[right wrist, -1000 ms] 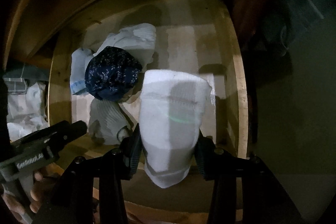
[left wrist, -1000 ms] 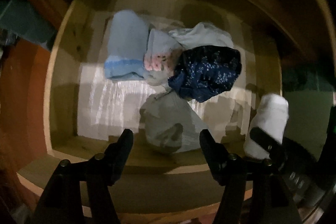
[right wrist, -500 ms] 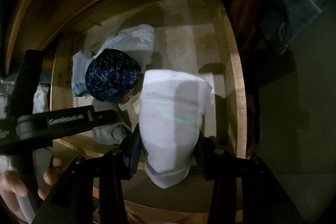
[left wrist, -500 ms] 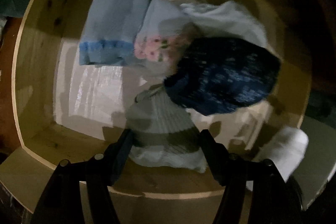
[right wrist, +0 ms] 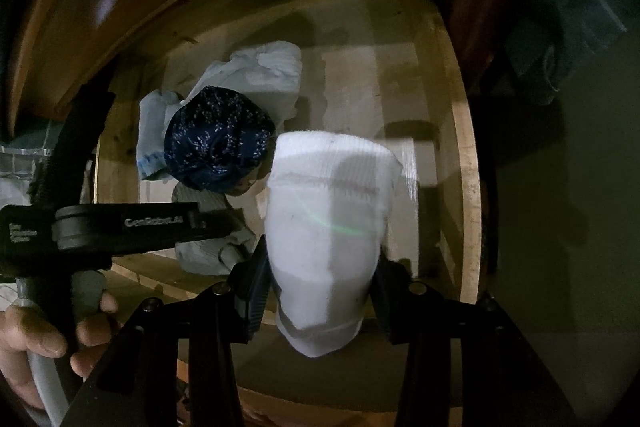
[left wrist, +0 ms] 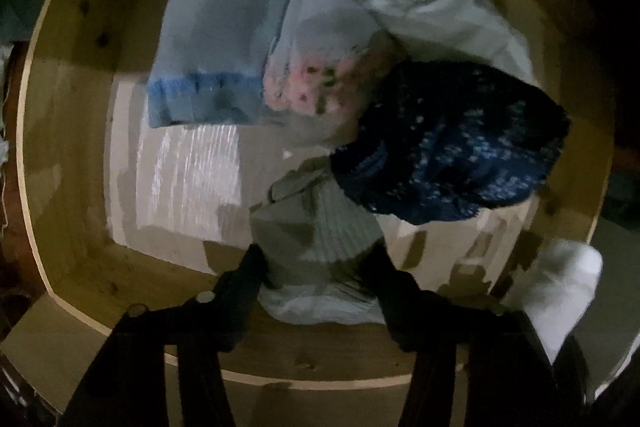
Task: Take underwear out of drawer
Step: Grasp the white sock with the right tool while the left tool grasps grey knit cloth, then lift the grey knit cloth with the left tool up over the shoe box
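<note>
A: Left fingers [left wrist: 320, 259] closing now round the grey ribbed piece [left wrist: 316, 247], which sits just inside the drawer [left wrist: 280, 379] front wall. Pads either side of it, not sure they're pressing yet.

B: And the right?

A: Right fingers [right wrist: 320, 279] clamped on the white folded piece [right wrist: 326, 239], held above the drawer, over its front edge. That one's out already, I'd say.

B: How do I do this grab well?

A: Let the squeeze finish before lifting, take the bundle at its thick middle, then go straight up so it clears the front wall. It's soft, prob. unfolds if pinched by a corner.

B: Anything in the way?

A: Navy speckled bundle [left wrist: 452, 143] lies just behind the grey one, touching or overlapping its far end, so it could drag along. Beyond the navy one: pale blue folded piece [left wrist: 216, 51], floral pink-print piece [left wrist: 320, 67], white crumpled one [left wrist: 448, 23]. Drawer floor beside the grey piece is bare. My hand [right wrist: 36, 339] shows on the left tool's handle.
</note>
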